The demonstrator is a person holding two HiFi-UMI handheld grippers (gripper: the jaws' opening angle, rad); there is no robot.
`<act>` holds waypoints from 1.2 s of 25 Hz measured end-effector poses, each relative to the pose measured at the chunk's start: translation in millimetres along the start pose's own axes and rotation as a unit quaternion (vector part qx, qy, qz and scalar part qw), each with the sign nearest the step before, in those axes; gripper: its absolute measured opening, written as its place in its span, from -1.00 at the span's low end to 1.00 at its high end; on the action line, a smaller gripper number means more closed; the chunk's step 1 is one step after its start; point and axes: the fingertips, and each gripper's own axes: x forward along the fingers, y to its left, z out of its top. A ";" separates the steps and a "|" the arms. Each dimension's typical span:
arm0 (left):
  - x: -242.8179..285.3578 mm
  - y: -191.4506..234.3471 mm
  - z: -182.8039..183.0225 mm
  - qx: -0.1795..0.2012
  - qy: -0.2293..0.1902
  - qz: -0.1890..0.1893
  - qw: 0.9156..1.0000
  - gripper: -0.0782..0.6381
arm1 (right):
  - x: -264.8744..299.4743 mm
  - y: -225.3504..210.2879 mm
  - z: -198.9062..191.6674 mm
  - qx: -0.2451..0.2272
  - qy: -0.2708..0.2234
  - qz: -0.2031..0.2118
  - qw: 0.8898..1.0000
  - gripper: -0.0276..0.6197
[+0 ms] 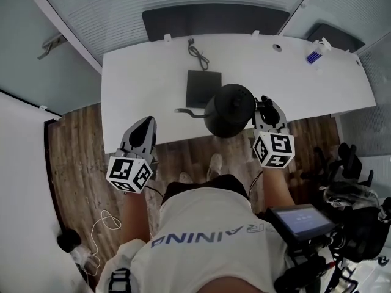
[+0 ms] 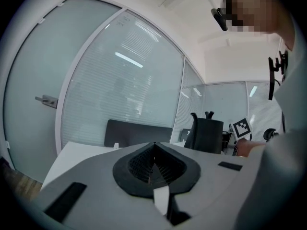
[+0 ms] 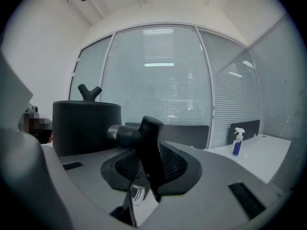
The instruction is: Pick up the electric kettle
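- Your right tool (image 1: 265, 105) is closed on the handle (image 3: 146, 145) of the electric kettle (image 1: 229, 110). In the right gripper view the two jaws press on the black handle from both sides.
- The electric kettle is black, with a thin spout (image 1: 186, 112) that points to your left. In the head view it is over the near edge of the white table (image 1: 140, 78), in front of you.
- The electric kettle is not on its base (image 1: 203, 88). The flat black base lies on the table just behind the kettle, and its cord (image 1: 197, 52) runs to the far edge.
- I cannot tell whether the bottom of the kettle touches the table.
- Your left tool (image 1: 145, 122) is narrow, with its jaws together and nothing between them. It is well apart from the kettle, at the near edge of the table on your left.
- A blue spray bottle (image 1: 313, 56) stands at the far right of the table.
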 end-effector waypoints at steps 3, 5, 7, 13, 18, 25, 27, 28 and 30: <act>-16.9 3.7 -5.8 -0.001 0.003 -0.010 1.000 -0.74 | -15.3 15.6 -2.4 0.016 -0.003 0.002 1.000 -0.62; -26.2 5.4 -10.1 -0.002 0.007 -0.015 1.000 -0.74 | -24.3 25.0 -5.4 0.024 -0.002 0.005 1.000 -0.62; -32.8 4.2 -12.1 -0.003 0.008 -0.020 1.000 -0.74 | -34.3 31.2 -6.5 0.025 -0.003 0.005 1.000 -0.62; -37.2 -5.4 -5.8 0.001 -0.001 -0.026 1.000 -0.74 | -52.4 34.5 -3.2 0.028 -0.008 0.011 1.000 -0.62; -31.5 -15.2 1.6 0.005 -0.008 -0.022 1.000 -0.74 | -56.7 25.1 4.4 0.027 -0.016 0.013 0.999 -0.62; -20.1 -34.0 3.6 0.013 -0.006 -0.009 1.000 -0.74 | -60.0 5.6 12.0 0.031 -0.022 0.027 0.999 -0.62; -17.1 -36.3 2.9 0.011 -0.004 -0.005 1.000 -0.74 | -59.9 1.5 13.3 0.032 -0.024 0.031 0.999 -0.62; -15.6 -38.3 2.7 0.010 -0.004 -0.005 1.000 -0.74 | -59.8 -0.5 13.7 0.031 -0.024 0.032 0.999 -0.62; -12.0 -44.9 1.4 0.011 -0.002 -0.005 1.000 -0.74 | -60.3 -5.8 13.1 0.029 -0.023 0.033 0.999 -0.62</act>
